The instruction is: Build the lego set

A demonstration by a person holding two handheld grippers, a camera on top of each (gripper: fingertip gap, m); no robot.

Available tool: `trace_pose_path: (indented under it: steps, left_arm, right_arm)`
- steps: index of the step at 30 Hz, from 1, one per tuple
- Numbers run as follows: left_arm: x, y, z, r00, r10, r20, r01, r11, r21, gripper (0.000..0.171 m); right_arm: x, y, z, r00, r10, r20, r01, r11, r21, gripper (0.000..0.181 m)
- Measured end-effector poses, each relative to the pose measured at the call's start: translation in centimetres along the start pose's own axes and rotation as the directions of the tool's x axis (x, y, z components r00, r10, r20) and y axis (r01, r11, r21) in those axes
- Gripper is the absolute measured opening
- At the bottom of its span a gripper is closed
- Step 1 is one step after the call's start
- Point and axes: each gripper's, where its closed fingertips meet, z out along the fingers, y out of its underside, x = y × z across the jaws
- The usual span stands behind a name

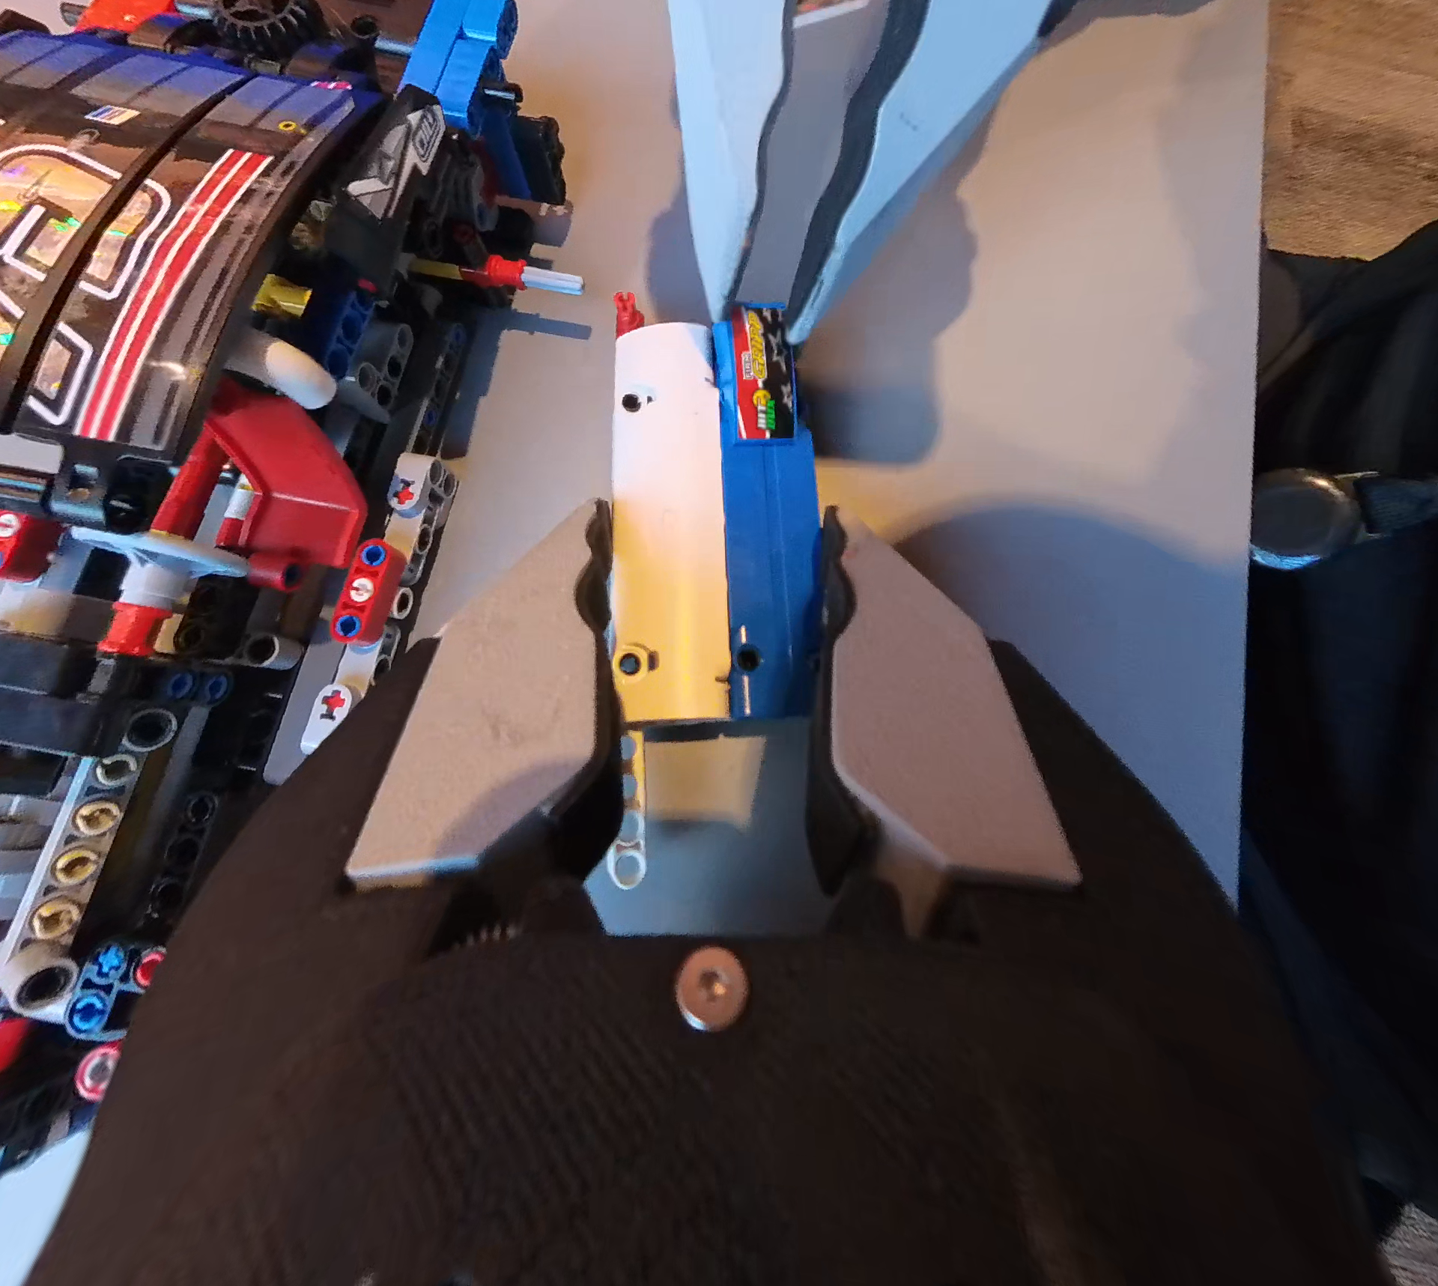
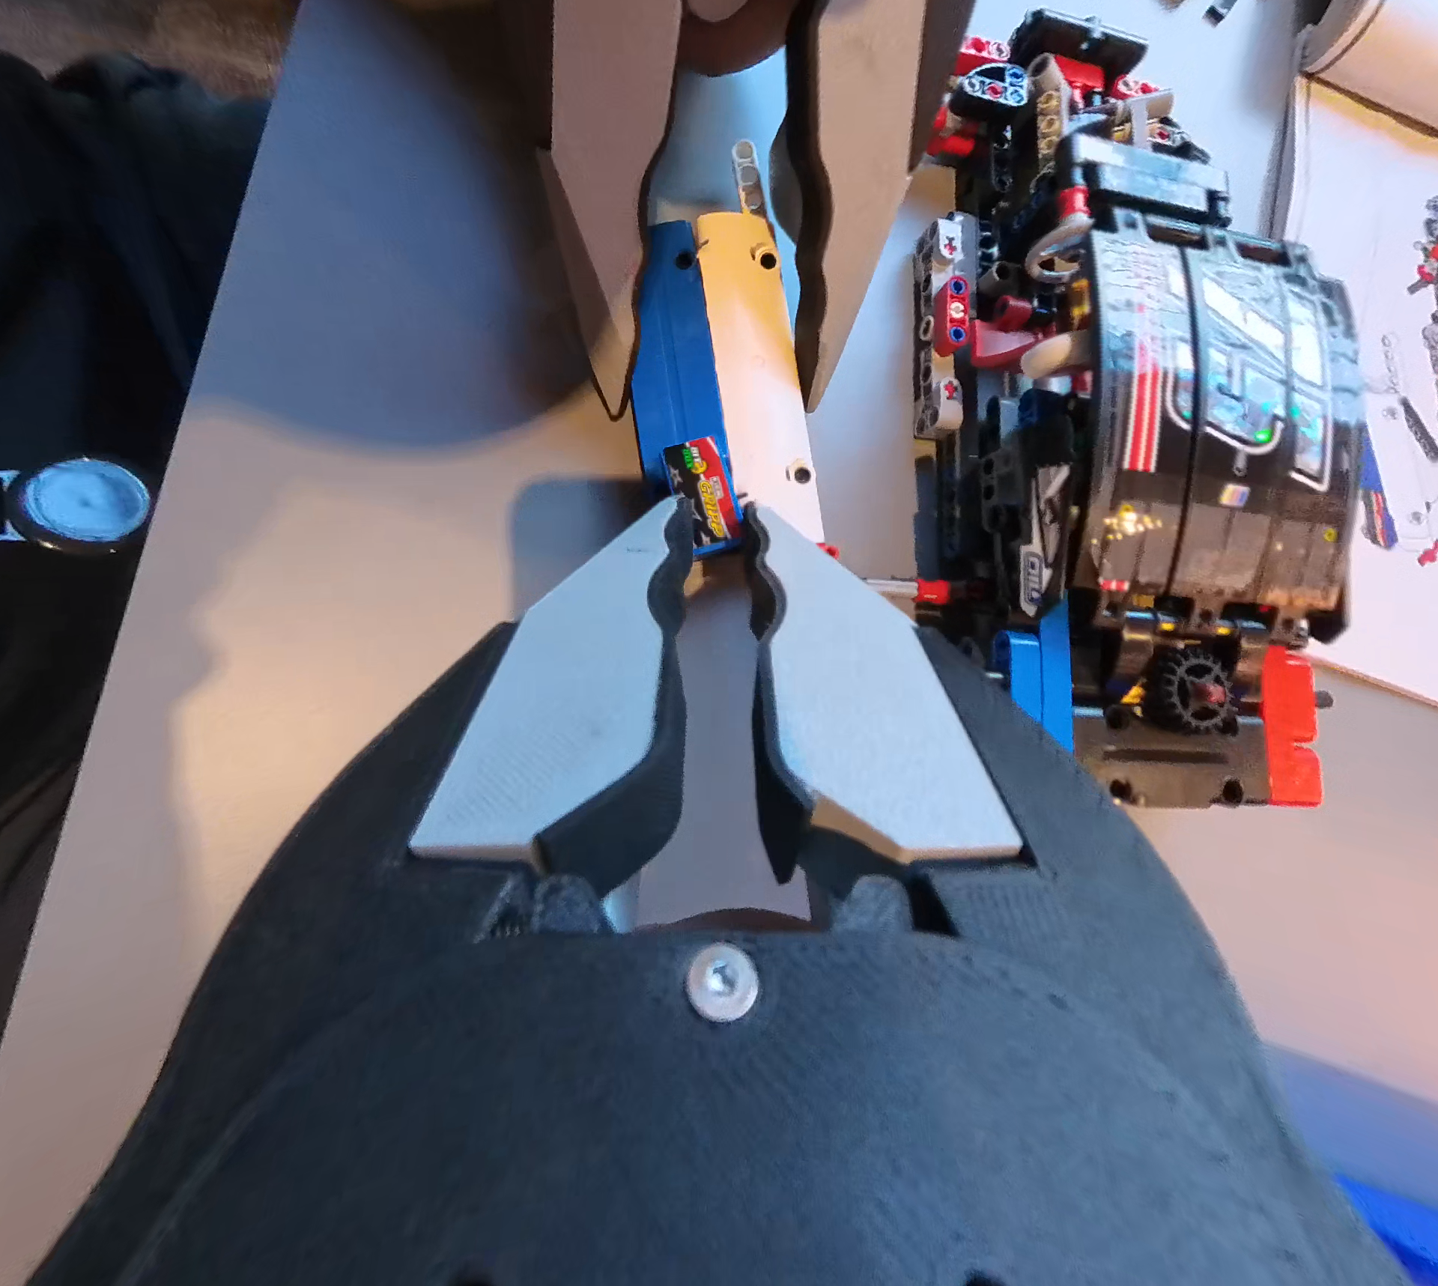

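The white-and-blue panel assembly (image 1: 704,533), lying on the counter (image 1: 1050,330) just beside the truck model (image 1: 233,330), is light, rigid and smooth-sided: the left claw (image 1: 712,579) clamps its long flanks, the right claw (image 2: 716,533) nearly closed pinching its stickered end.

Warm, fairly bright light falls across the pale bench (image 1: 1089,315), throwing soft-edged grey shadows. Both wide-angle views bend strongly toward the edges. The lego model (image 2: 1167,431) shows glare on its glossy panels, and near surfaces look slightly soft.
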Motion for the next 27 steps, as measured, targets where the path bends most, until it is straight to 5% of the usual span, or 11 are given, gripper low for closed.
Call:
trace_pose_path:
  steps: [7, 11, 27]
  left_arm:
    - [-0.01, -0.02, -0.03, 1.0, -0.013, -0.024, 0.013, 1.0, 0.008, 0.052]
    - [-0.02, -0.05, -0.05, 0.999, -0.022, -0.034, 0.023, 1.0, 0.018, 0.051]
    - [0.15, -0.01, -0.06, 0.997, -0.045, -0.068, 0.044, 0.999, -0.022, 0.051]
  right_arm:
    - [0.29, 0.01, 0.32, 0.997, -0.067, -0.027, 0.066, 0.996, -0.062, 0.002]
    - [0.13, 0.1, 0.34, 0.999, -0.046, -0.026, 0.045, 0.997, -0.063, 0.027]
    - [-0.22, 0.25, 0.62, 0.999, -0.002, -0.047, -0.002, 0.995, -0.098, 0.015]
